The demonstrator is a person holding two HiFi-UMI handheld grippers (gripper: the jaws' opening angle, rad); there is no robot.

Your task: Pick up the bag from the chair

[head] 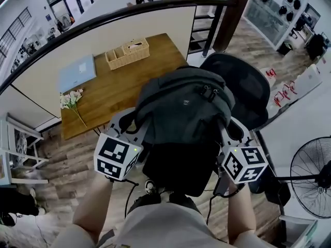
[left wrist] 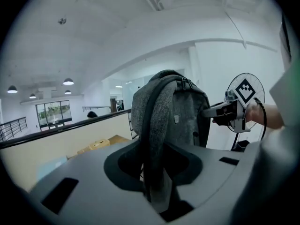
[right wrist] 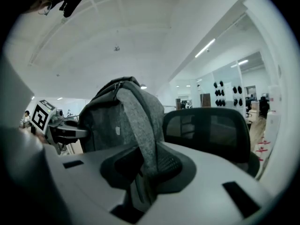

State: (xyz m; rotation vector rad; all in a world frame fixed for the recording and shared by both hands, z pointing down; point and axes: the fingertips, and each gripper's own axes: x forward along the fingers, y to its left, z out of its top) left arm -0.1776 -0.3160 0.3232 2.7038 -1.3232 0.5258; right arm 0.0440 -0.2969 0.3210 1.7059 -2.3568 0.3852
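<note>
A dark grey backpack [head: 182, 110] hangs in the air between my two grippers, above and in front of the black mesh office chair [head: 252, 84]. My left gripper [head: 133, 123] is shut on one grey shoulder strap [left wrist: 157, 139], which runs up from between its jaws to the backpack [left wrist: 185, 111]. My right gripper [head: 228, 126] is shut on the other strap [right wrist: 140, 130], with the backpack [right wrist: 105, 118] to its left and the chair back [right wrist: 211, 130] behind. Both sets of fingertips are hidden by the bag in the head view.
A wooden table [head: 111, 89] lies beyond the bag with a wicker basket [head: 127, 53], a pale blue laptop [head: 76, 72] and flowers [head: 71, 99]. A curved dark railing [head: 103, 18] runs behind it. A floor fan [head: 310, 170] stands at the right.
</note>
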